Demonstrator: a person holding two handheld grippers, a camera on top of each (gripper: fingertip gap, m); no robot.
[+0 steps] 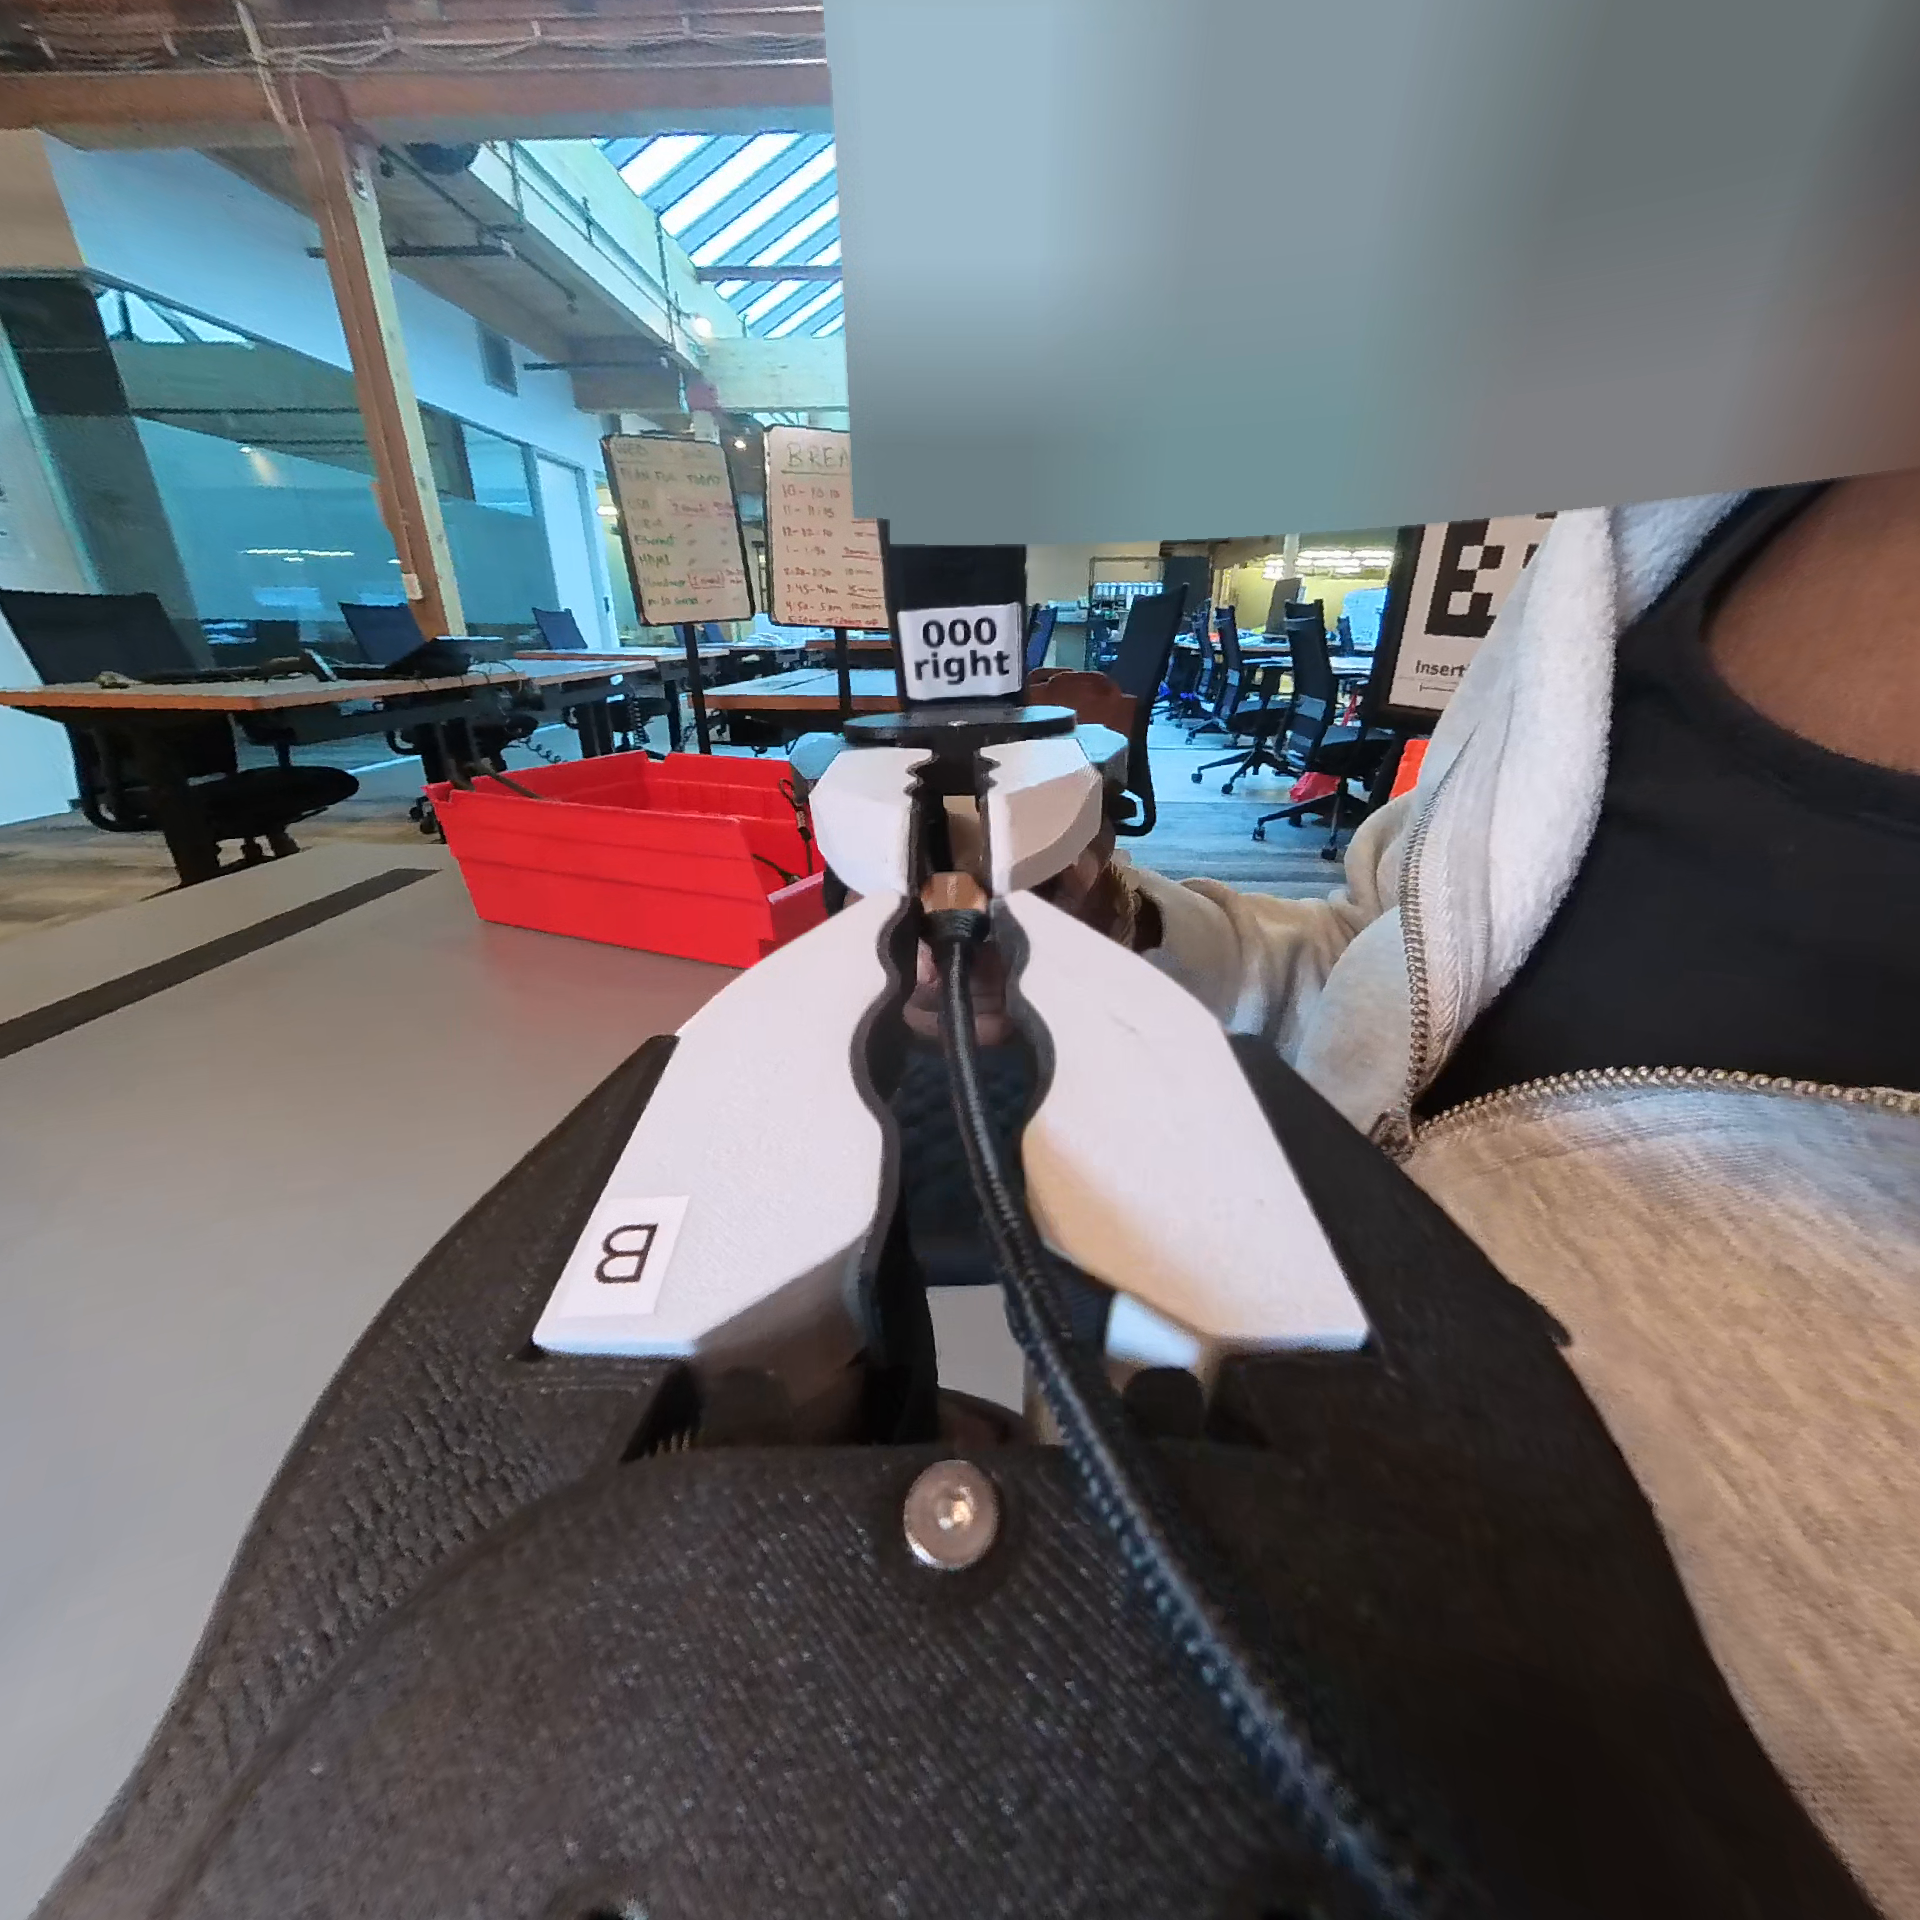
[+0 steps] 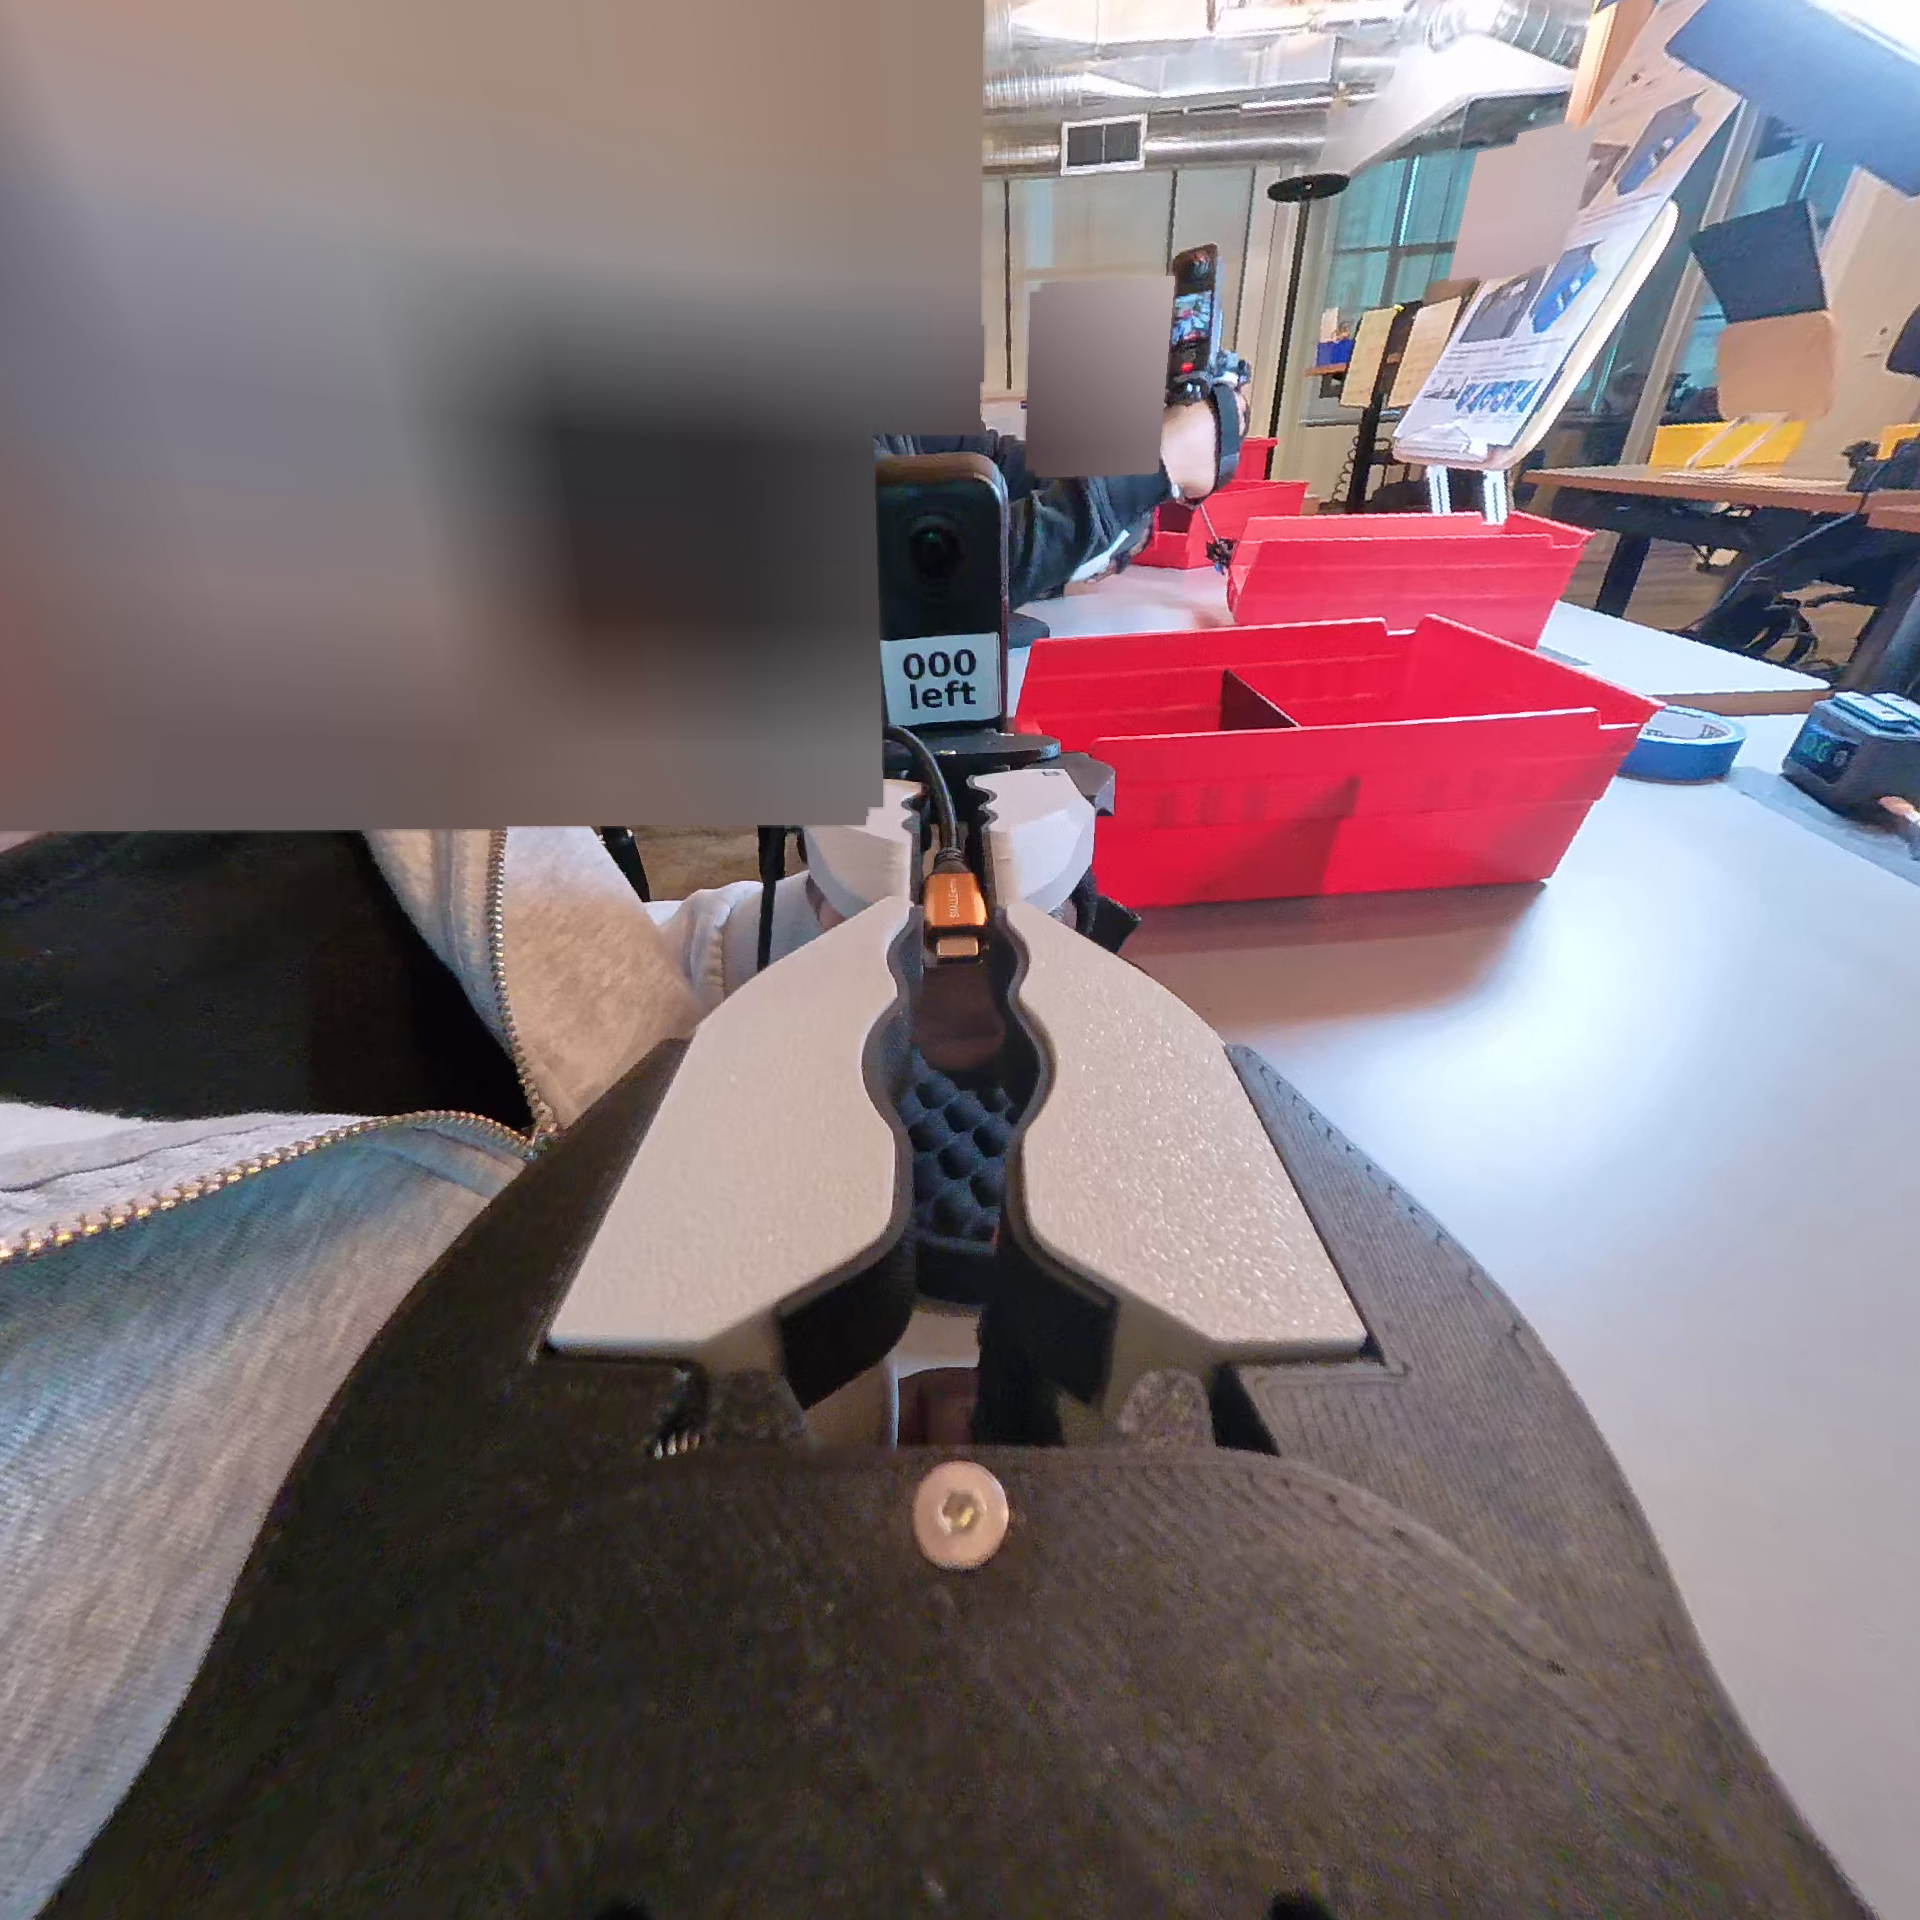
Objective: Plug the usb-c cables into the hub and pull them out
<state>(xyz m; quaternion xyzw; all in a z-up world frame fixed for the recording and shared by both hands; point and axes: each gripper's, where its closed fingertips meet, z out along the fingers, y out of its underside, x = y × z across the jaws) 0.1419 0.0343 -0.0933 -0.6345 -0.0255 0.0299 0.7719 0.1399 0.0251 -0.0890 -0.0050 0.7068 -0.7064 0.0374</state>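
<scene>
A black braided USB-C cable [image 1: 971, 1091] runs through my left gripper [image 1: 951, 916], which is shut on it just behind the orange plug [image 1: 945, 891]. My right gripper [image 2: 951, 925] faces the left one tip to tip, above the grey table's near edge. Its fingers sit tight against the sides of the orange plug [image 2: 948, 902], whose metal end points at the right camera. The left gripper [image 2: 951, 831] shows behind the plug in the right wrist view. The right gripper [image 1: 951, 831] shows behind it in the left wrist view. No hub shows in either view.
A red bin [image 1: 623, 862] stands on the grey table [image 1: 260, 1143] beyond the grippers, also in the right wrist view [image 2: 1330, 800], with a second red bin [image 2: 1403, 566] behind. A blue tape roll [image 2: 1683, 743] and a black device [image 2: 1860, 753] lie at the right. The person's grey hoodie [image 1: 1610, 1351] is close by. My two grippers' fingertips are within a few centimetres of each other.
</scene>
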